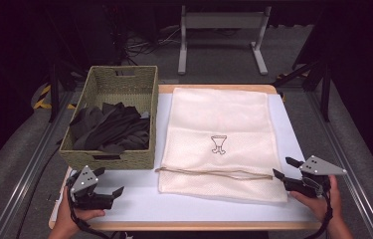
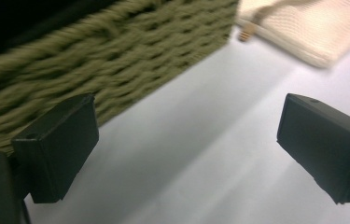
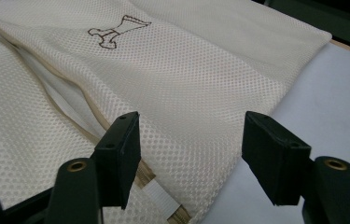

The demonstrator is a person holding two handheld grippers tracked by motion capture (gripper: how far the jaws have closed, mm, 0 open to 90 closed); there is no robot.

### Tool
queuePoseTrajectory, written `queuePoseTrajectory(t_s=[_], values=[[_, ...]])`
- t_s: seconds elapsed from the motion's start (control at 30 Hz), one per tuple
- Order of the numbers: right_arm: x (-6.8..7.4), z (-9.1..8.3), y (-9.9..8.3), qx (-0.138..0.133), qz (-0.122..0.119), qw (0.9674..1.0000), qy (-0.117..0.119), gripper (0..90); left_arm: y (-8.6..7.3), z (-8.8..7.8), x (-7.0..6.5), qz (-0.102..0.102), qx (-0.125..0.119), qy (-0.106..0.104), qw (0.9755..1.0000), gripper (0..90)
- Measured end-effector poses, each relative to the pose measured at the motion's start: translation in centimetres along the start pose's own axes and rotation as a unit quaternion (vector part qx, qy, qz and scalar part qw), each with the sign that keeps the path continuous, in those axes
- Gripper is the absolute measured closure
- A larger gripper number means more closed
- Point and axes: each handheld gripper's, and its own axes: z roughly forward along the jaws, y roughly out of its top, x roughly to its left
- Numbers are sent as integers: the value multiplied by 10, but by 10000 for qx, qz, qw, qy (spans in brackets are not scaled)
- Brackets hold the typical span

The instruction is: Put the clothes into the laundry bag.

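A woven basket (image 1: 109, 119) of dark clothes (image 1: 112, 127) is sitting left of the mesh bag (image 1: 219, 139) on the desk (image 1: 139, 204). The left hand-held gripper (image 1: 110, 183) is gaping empty before the basket; the right hand-held gripper (image 1: 284, 168) is gaping empty at the bag's right edge.

Over at the counter's (image 1: 139, 201) far left corner, a woven basket (image 1: 119, 87) full of dark clothes (image 1: 112, 129). Beside it, centre to right edge, a cream mesh bag (image 1: 219, 119) lies flat, drawstring (image 1: 214, 173) across its near end.

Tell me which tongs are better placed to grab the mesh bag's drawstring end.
Right. The right tongs sit open at the mesh bag's edge beside the drawstring; the left tongs are by the basket.
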Motion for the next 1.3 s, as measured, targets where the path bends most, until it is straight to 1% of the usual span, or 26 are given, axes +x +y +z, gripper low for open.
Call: queuePoseTrajectory(t_s=[0.03,0.1,0.13,0.17,0.2,0.23,0.27,0.3,0.4,0.53,0.63,0.67,0.7,0.73,0.77,0.8,0.83,0.87,0.9,0.97,1.03,1.1,1.13,1.2,1.27,1.3], values=[[1,0,1,-20,-25,10000,50,382,0,-1,0,4,-41,110,9999,69],[3,1,2,2,-80,9999,118,382,-1,-3,0,-18,-137,146,9998,81],[5,2,3,11,-116,9998,149,383,-1,-4,0,-24,-127,189,9997,95],[5,2,3,11,-116,9998,149,383,-1,-4,0,-24,-127,189,9997,102],[9,3,6,33,-167,9996,227,394,-1,-4,0,-51,-153,207,9997,108],[9,3,6,33,-167,9996,227,394,-2,-4,1,-27,-150,205,9997,108],[13,5,8,35,-231,9993,305,403,-3,-3,3,-15,-54,233,9997,115],[13,5,8,35,-231,9993,305,403,-3,-3,3,-15,-54,233,9997,114],[19,9,11,119,-350,9985,412,426,-5,-3,4,32,28,260,9997,116],[27,17,16,182,-487,9968,602,462,-6,-4,5,-25,64,289,9996,116],[37,24,21,292,-699,9940,785,493,-6,-5,4,-73,11,305,9995,116],[44,31,24,380,-833,9915,924,513,-6,-5,4,-78,-5,305,9995,116],[44,31,24,380,-833,9915,924,513,-6,-5,4,-69,-2,298,9995,116],[48,34,26,450,-902,9900,988,513,-6,-4,4,-33,38,291,9996,116],[51,38,28,492,-979,9886,1035,513,-6,-3,4,-60,38,269,9996,116],[55,42,30,554,-1037,9872,1074,512,-5,-2,3,-27,50,212,9998,116],[60,48,33,675,-1149,9847,1122,497,-5,-1,2,23,65,205,9998,119],[63,52,35,754,-1210,9834,1124,475,-5,-1,2,82,83,215,9997,125],[66,55,37,795,-1276,9826,1094,466,-5,-1,1,86,83,226,9997,126],[70,62,42,822,-1319,9815,1123,464,-5,0,1,78,89,180,9998,126],[72,70,46,889,-1364,9809,1067,466,-5,0,1,53,90,191,9998,126],[74,78,49,946,-1363,9798,1120,468,-6,0,2,49,93,179,9998,126],[74,82,51,1020,-1355,9789,1142,471,-6,0,2,43,105,169,9998,126],[75,88,55,1051,-1350,9786,1145,476,-6,0,2,28,104,134,9999,126],[74,94,59,1071,-1294,9792,1140,480,-5,1,1,47,114,144,9998,126],[74,97,60,1093,-1298,9787,1151,480,-5,1,1,59,111,132,9998,126]])
